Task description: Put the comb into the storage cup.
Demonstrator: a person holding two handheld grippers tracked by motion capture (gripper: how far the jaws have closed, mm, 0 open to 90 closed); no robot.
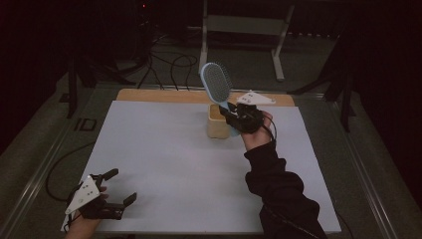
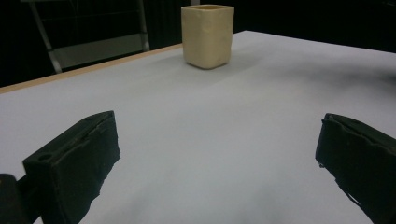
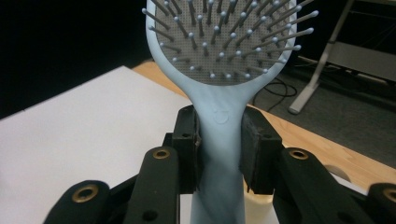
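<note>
Light-blue hairbrush (image 1: 216,83) held upright above the cream cup (image 1: 218,122).

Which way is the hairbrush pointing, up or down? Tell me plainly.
Up, tilted slightly. The hairbrush has its bristled head above the right gripper, whose jaws clamp its handle beside the cup.

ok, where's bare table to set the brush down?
Bare white sheet runs from the open left gripper up to the beige cup, and along the right edge past the sleeve. Crowded around the cup, where the right gripper holds the hairbrush.
</note>
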